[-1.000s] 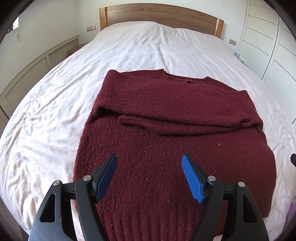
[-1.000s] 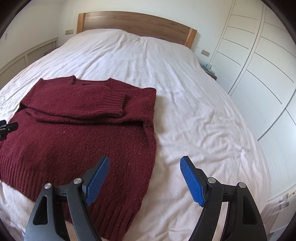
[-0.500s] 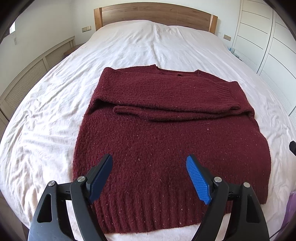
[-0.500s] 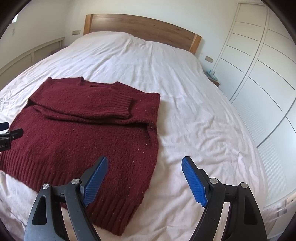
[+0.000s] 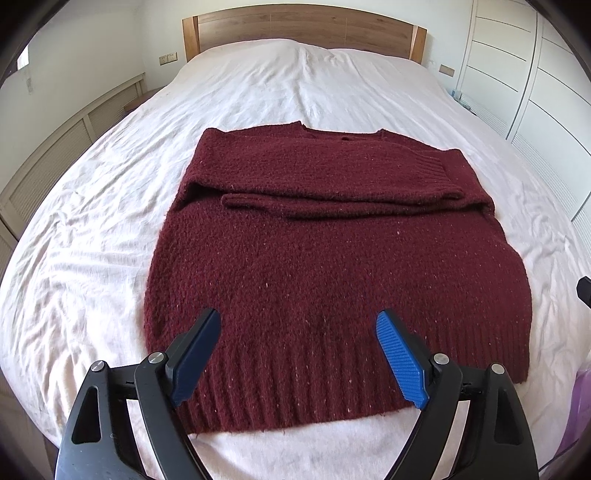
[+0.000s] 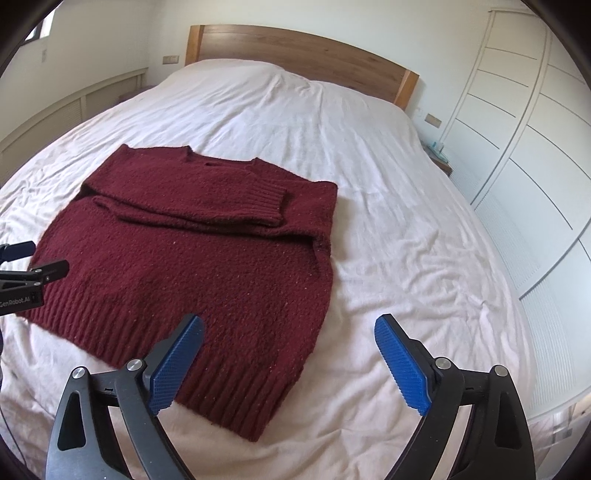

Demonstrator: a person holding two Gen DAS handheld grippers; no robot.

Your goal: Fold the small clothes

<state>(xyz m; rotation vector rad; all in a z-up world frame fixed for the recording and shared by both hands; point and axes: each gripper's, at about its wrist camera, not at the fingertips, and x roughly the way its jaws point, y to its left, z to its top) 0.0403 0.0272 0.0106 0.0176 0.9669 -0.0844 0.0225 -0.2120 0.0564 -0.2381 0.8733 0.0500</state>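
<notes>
Bed (image 5: 92,229) fills both views, its white sheet wrinkled, a wooden headboard (image 5: 303,26) at the far end and white wardrobe doors (image 6: 524,155) along the right side; on the sheet lies the dark red sweater (image 5: 332,258), flat, neckline toward the headboard, both sleeves already folded across the chest, the ribbed hem (image 5: 332,376) nearest the cameras.

The sleeve step looks done; the step in hand seems to be the approach to the hem for the body fold. The left hand-held gripper (image 5: 298,352) hovers above the hem with its jaws wide and nothing between them; the right hand-held gripper (image 6: 289,358) hangs over the sweater's right hem corner and the bare sheet beside it, jaws likewise wide and empty. The next move probably calls for each gripper to drop onto a hem corner, pinch both knit layers together, then carry the hem up toward the neckline; the thick knit may slip from a shallow bite.

The left view shows the hem straight on, across its full width; the right view shows the sleeve cuff (image 6: 267,199) clearly, the sweater's right edge against the sheet, and the left gripper's tips from the side, above the hem's left end.
</notes>
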